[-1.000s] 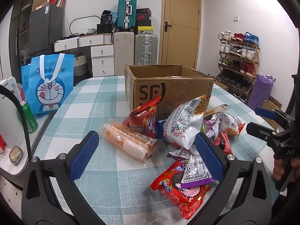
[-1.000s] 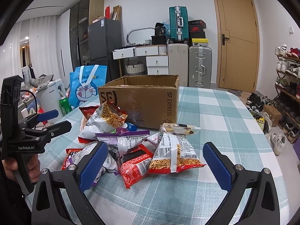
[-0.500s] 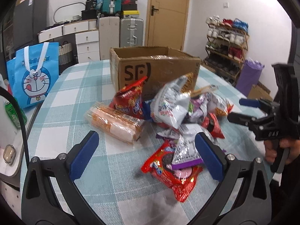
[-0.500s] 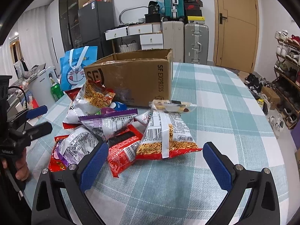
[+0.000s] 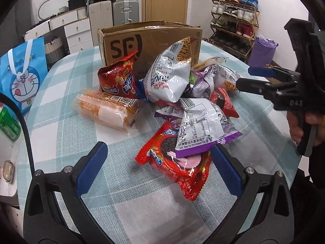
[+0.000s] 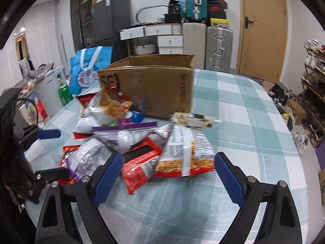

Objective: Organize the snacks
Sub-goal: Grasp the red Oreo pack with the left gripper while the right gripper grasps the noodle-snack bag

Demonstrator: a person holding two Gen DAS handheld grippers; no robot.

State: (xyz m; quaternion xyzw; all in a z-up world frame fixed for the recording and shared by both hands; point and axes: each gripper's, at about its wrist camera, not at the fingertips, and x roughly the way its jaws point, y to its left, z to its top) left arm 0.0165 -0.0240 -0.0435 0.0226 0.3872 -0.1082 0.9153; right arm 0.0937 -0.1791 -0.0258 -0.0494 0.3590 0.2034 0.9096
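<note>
A pile of snack bags lies on the checked tablecloth in front of an open cardboard box (image 5: 150, 42) (image 6: 154, 85). My left gripper (image 5: 158, 170) is open, low over the table, with a red cookie packet (image 5: 176, 162) lying between its blue fingers. A silver bag with a purple edge (image 5: 203, 130) rests on that packet. My right gripper (image 6: 168, 180) (image 5: 245, 77) is open and its jaws are closing. The near edge of a silver-and-red noodle-snack bag (image 6: 182, 152) lies between them, untouched by the pads. The left gripper (image 6: 50, 153) shows at the pile's left side.
An orange wafer pack (image 5: 105, 107) and a red chip bag (image 5: 117, 79) lie left of the pile. A blue cartoon bag (image 5: 22, 75) and a green can (image 6: 65, 93) stand beyond the table's left edge. A shoe rack (image 5: 233, 20) is at the right, with suitcases and drawers behind.
Both grippers have tipped downward and come closer to the pile. The left one now straddles the red cookie packet. The right gripper's jaws have narrowed a little.
</note>
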